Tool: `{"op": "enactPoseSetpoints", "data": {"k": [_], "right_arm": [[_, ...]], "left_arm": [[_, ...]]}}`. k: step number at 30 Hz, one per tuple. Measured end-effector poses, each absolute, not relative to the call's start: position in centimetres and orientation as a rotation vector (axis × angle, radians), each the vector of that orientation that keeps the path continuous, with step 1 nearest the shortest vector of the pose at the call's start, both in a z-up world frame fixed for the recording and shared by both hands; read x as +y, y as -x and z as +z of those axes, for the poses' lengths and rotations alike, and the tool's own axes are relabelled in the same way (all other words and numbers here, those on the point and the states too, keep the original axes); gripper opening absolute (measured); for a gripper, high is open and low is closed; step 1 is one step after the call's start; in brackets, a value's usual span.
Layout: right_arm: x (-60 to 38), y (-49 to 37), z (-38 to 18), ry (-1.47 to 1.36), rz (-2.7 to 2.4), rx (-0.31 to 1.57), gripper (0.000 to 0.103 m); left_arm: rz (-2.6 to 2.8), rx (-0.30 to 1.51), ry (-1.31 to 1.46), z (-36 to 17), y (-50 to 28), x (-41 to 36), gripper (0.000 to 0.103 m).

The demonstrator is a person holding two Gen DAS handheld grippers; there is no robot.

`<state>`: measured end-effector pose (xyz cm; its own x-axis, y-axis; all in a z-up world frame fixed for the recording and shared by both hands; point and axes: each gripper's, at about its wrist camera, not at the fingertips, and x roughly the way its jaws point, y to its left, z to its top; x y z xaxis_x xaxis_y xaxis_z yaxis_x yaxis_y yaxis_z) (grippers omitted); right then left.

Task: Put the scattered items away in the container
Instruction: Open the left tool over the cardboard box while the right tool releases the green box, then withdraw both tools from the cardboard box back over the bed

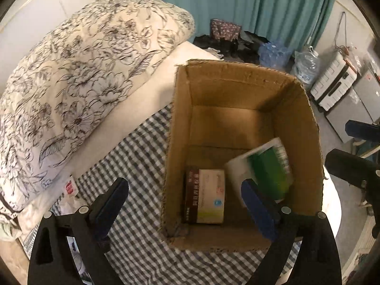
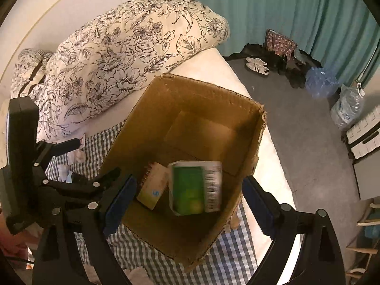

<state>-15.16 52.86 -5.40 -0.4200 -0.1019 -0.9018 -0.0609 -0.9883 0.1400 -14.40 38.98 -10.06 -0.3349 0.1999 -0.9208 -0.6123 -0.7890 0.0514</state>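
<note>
An open cardboard box point(image 1: 296, 109) point(image 2: 152, 109) stands on a checked cloth on the bed. Inside lie a brown-and-cream medicine box point(image 1: 205, 194) point(image 2: 153, 190) and a green-and-white box point(image 1: 266, 168) point(image 2: 194, 187), which looks motion-blurred and tilted. My left gripper point(image 1: 185, 201) is open and empty, over the box's near left corner. My right gripper point(image 2: 190, 204) is open and empty, straddling the box just above the green box. The left gripper's body shows at the left in the right wrist view point(image 2: 71, 185).
A floral duvet point(image 1: 71, 71) point(image 2: 123, 54) lies behind the box on the bed. Small packets point(image 1: 71, 187) lie on the checked cloth point(image 1: 133, 161) left of the box. On the floor to the right are shoes point(image 2: 257, 65), water bottles point(image 2: 320, 80) and a white suitcase point(image 1: 332, 83).
</note>
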Motion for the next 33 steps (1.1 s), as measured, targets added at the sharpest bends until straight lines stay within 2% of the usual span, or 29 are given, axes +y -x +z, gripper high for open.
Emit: {"op": "enactPoseSetpoints", "data": {"k": [19,33], "right_arm": [[45.9,8.2,1.1,-1.505,-2.651,-0.052,0.091],[38.5,3.5,0.8,-1.471,-2.518,0.033,0.091]], "left_arm": [[2.344,0.441,1.461,-5.0,9.1,27.7,0.098],[2.524,0.314,1.544,-3.9,5.3,16.0,0.099]]}}
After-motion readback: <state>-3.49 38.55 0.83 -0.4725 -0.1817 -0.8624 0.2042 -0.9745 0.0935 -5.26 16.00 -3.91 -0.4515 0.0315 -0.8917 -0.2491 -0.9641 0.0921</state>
